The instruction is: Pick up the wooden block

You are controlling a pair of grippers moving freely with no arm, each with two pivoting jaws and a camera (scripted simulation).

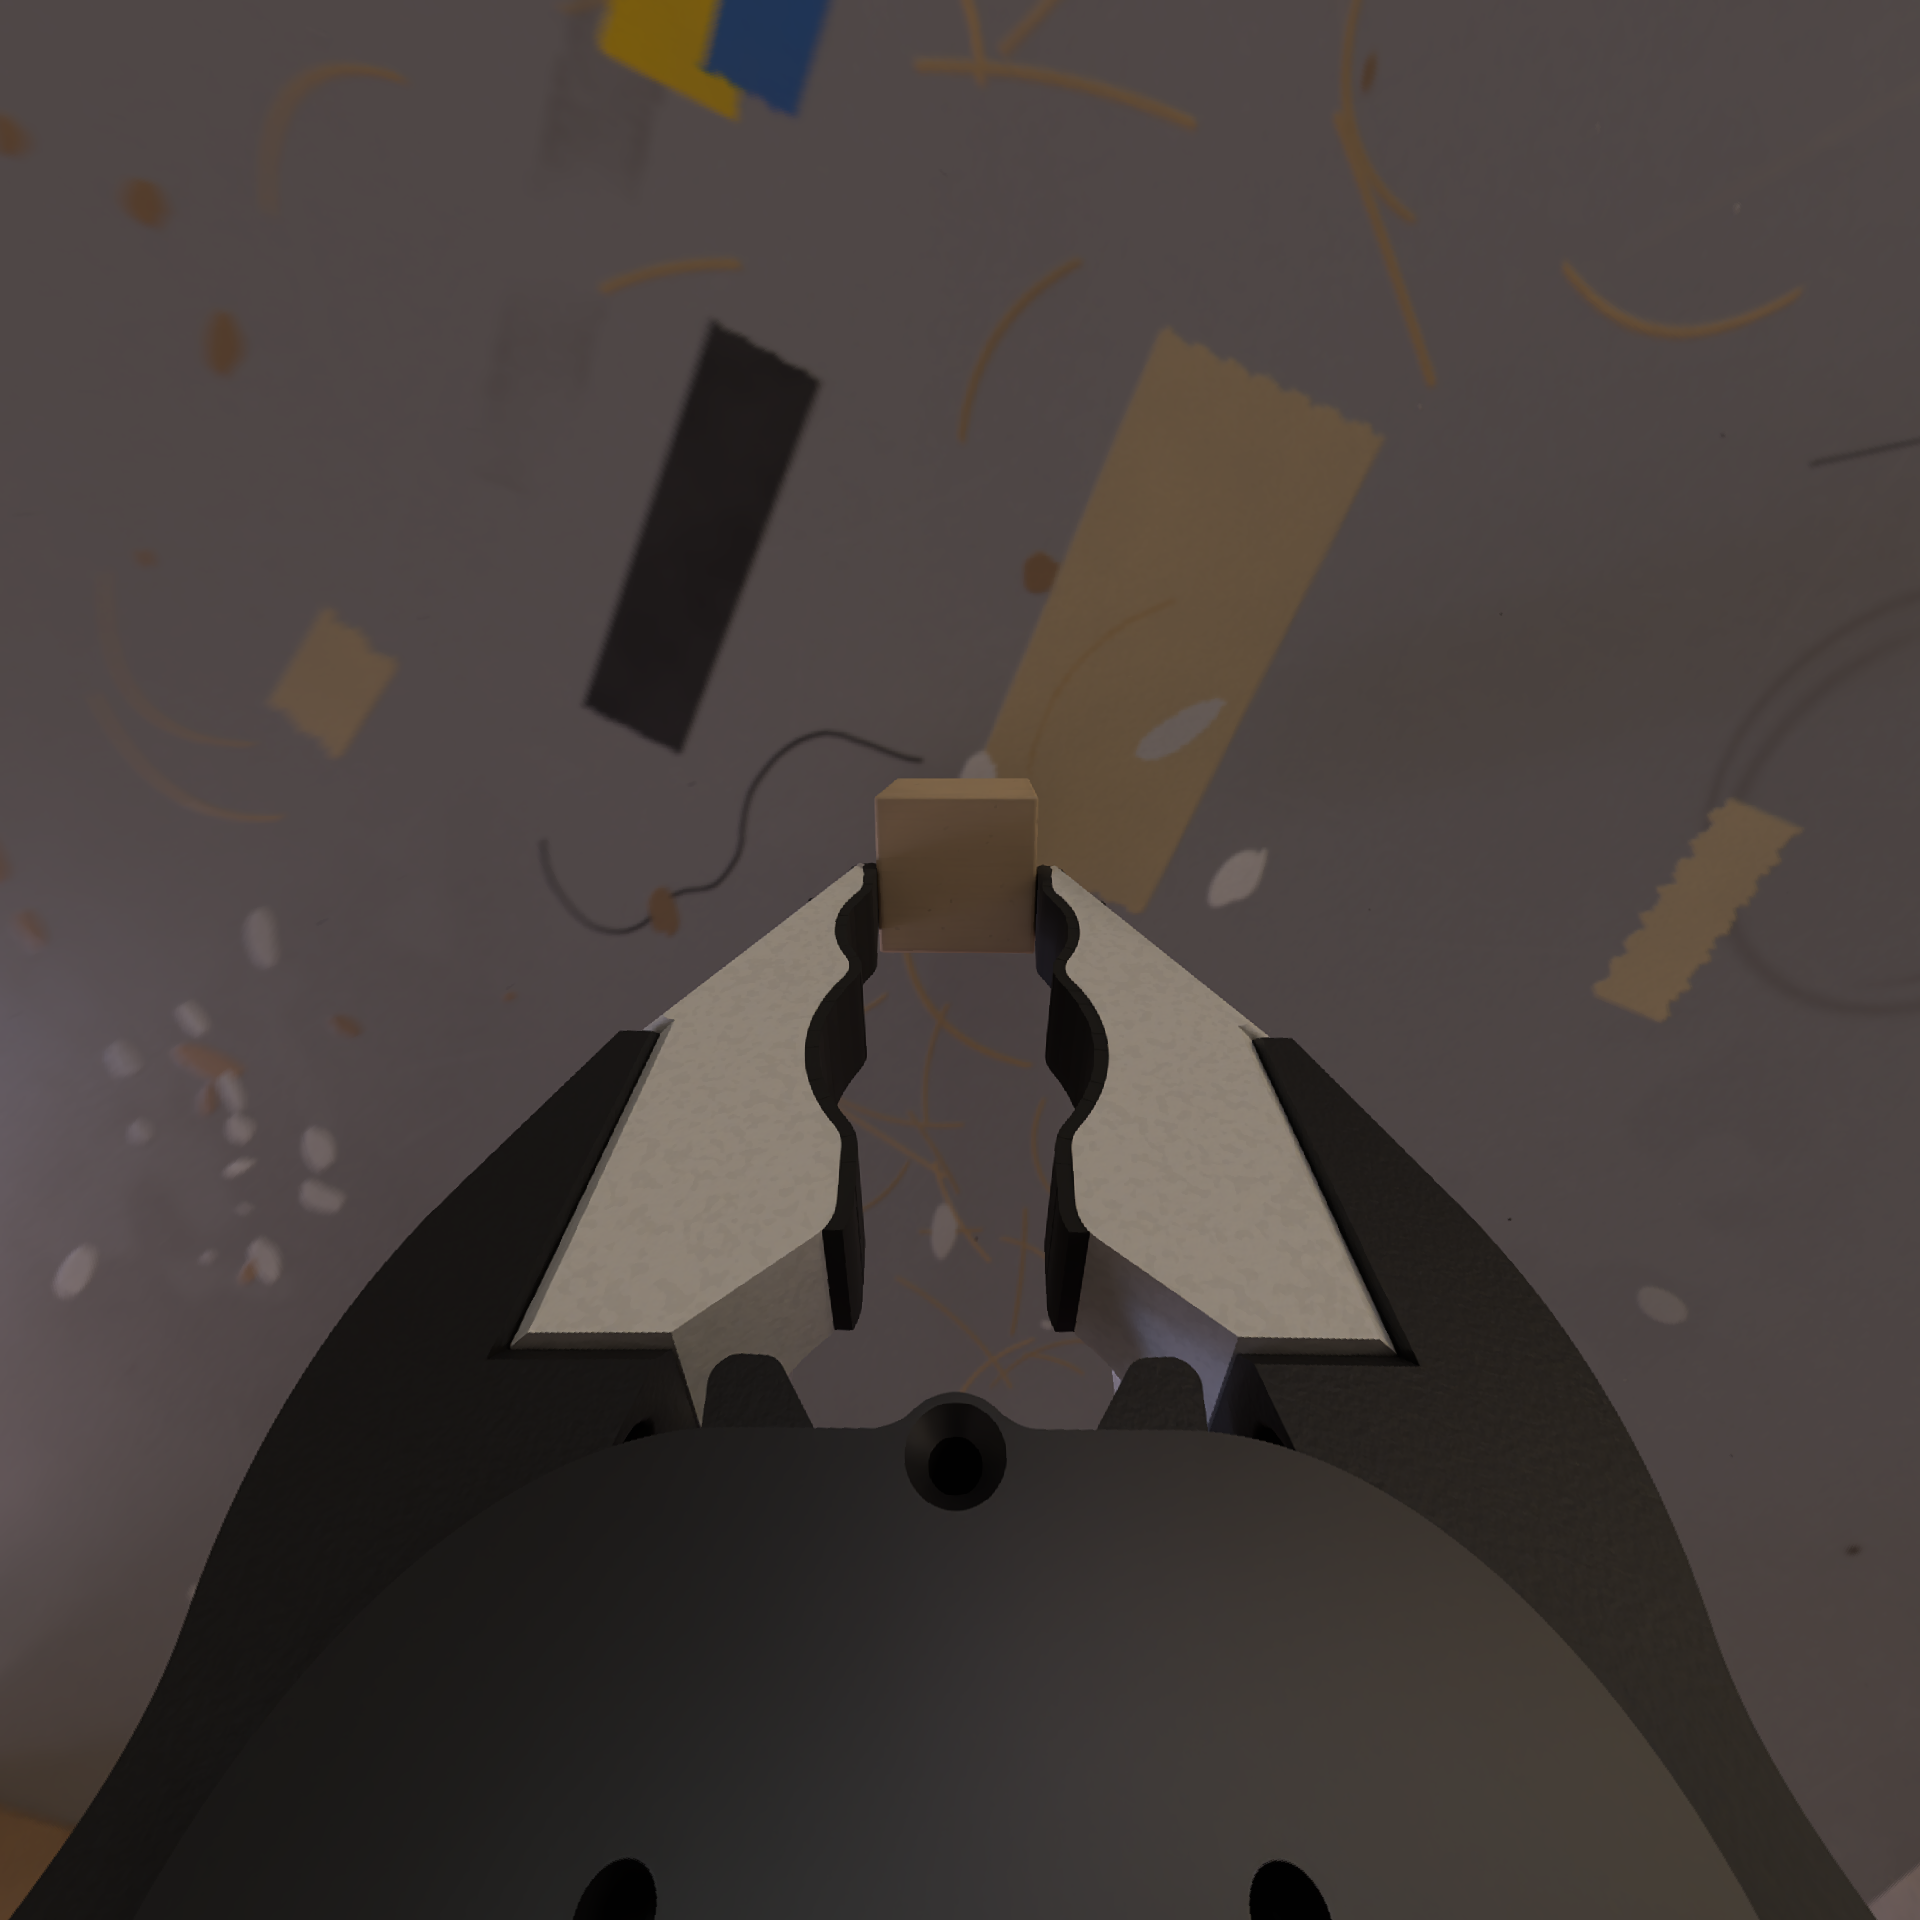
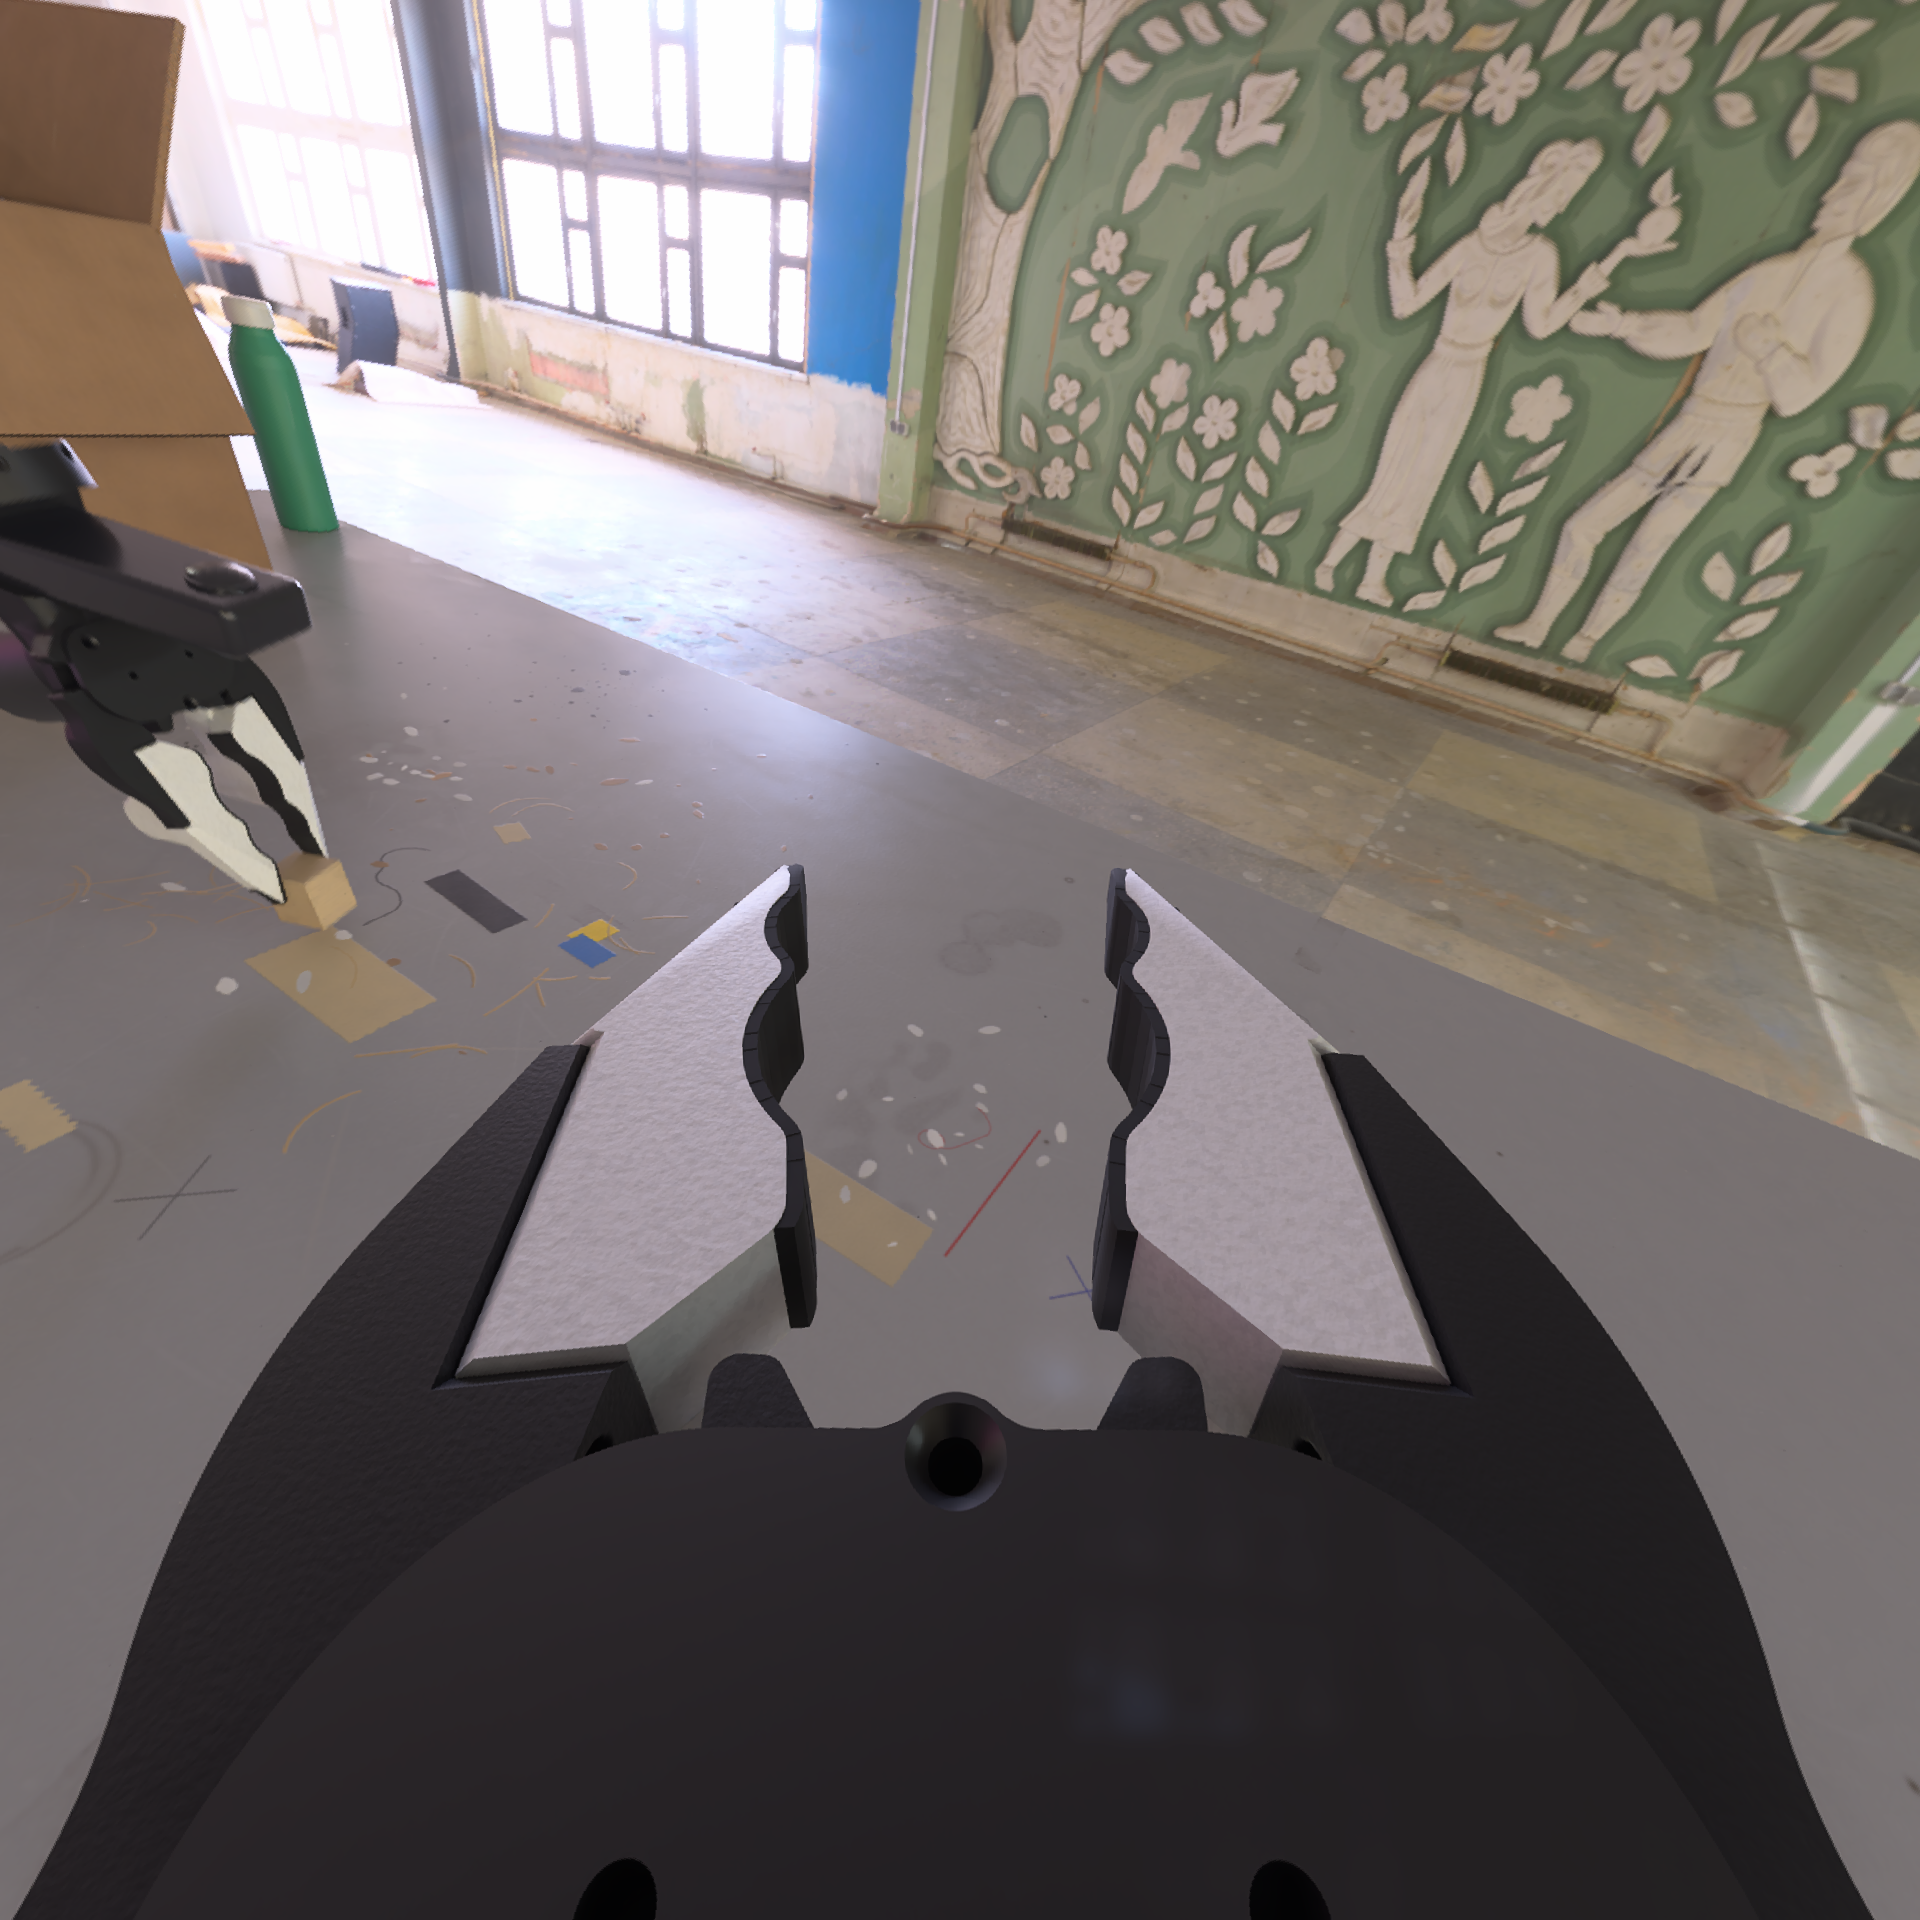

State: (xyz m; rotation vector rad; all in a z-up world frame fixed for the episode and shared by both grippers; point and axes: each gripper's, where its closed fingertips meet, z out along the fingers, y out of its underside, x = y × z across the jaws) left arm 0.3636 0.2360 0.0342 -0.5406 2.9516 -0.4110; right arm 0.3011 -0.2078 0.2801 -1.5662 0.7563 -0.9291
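- Left gripper point(image 1: 957, 909), left wrist view: the body is cut off by the lower frame edge; the fingertips cover the lower side faces of the wooden block point(image 1: 956, 878), so the contact surfaces themselves are hidden.
- Yellow and blue patch point(image 1: 717, 47), top of the frame: cropped by the upper edge and blurred.
- Cardboard box point(image 2: 94, 312), upper left of the right wrist view: cut by the left and top edges; full shape cannot be told.
- Left gripper point(image 2: 296, 883), left edge of the right wrist view: its rear is cropped, and whether the block point(image 2: 324, 891) rests on the table point(image 2: 727, 790) or hangs clear cannot be told.
- Small flecks point(image 2: 935, 1138) on the table: too small to identify.
- Green bottle point(image 2: 283, 426): its base is partly behind the box.
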